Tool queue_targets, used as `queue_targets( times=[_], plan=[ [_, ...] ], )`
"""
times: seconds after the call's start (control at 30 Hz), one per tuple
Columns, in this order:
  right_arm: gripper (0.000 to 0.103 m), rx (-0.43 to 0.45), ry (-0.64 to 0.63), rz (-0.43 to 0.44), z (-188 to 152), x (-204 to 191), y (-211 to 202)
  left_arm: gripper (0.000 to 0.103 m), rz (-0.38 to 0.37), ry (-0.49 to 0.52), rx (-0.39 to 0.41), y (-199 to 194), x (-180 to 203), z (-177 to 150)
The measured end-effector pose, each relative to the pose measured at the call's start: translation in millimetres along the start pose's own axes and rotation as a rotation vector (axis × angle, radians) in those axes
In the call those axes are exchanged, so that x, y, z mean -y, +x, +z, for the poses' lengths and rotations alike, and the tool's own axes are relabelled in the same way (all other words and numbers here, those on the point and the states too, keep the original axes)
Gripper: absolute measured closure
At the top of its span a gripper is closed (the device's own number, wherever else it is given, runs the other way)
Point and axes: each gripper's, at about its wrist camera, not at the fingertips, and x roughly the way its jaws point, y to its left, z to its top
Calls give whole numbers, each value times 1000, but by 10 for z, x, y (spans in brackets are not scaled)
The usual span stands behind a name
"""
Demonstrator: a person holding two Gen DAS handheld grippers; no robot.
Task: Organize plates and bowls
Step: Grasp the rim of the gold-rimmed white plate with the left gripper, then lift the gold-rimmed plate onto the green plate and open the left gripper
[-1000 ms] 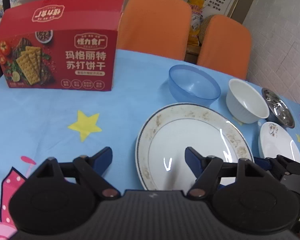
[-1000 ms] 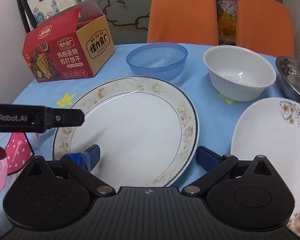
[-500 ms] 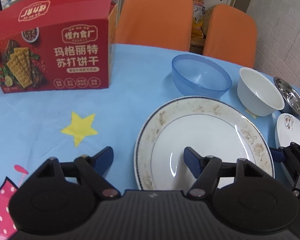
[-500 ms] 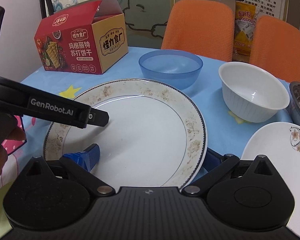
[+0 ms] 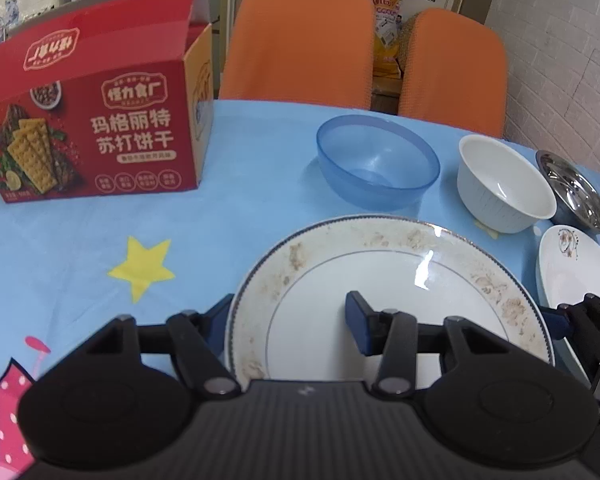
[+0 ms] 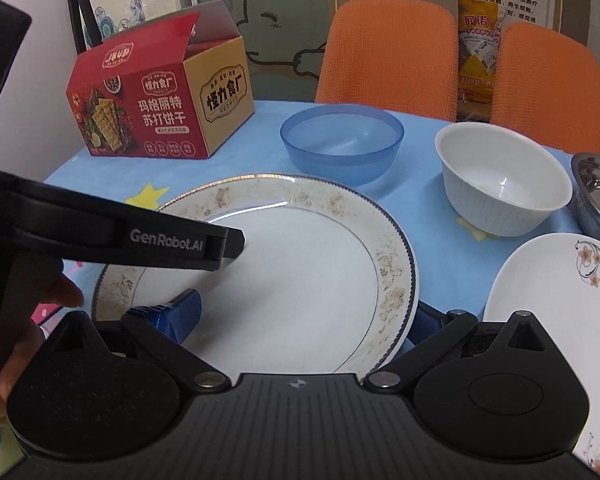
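A large white plate (image 5: 400,280) with a beige flowered rim lies on the blue tablecloth; it also shows in the right wrist view (image 6: 300,272). My left gripper (image 5: 288,324) is open and straddles the plate's near left rim, one finger outside, one over the plate. My right gripper (image 6: 304,316) is open and straddles the plate's near right rim. Behind stand a blue plastic bowl (image 5: 376,160), a white bowl (image 5: 504,184), a steel bowl (image 5: 576,196) and a small white flowered plate (image 6: 560,300).
A red cracker box (image 5: 96,120) stands open at the back left. Two orange chairs (image 5: 300,40) are behind the table. The left gripper's body (image 6: 112,236) reaches over the plate's left side in the right wrist view.
Both grippers have moved forward and closer to the big plate; each now straddles its near rim. Jaws stay open. The plate has not visibly moved.
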Motion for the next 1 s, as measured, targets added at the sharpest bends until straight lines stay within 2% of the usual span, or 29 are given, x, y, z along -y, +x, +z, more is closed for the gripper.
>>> queue_targets(
  times=[0.27,0.47,0.73,1.0],
  plan=[
    [12,55,23,-4,-31,-45,-222,57,20,27,69,-316,83,-72],
    [12,109,0,-10,-149,-204,-621,57,-2,17,107,-721,107,-217],
    [12,136,21,5,-476,-374,-1119,57,-20,30,126,-1210,180,-665],
    [12,114,76,7,-952,-579,-1323,57,-29,14,81,-1350,137,-1218]
  ],
)
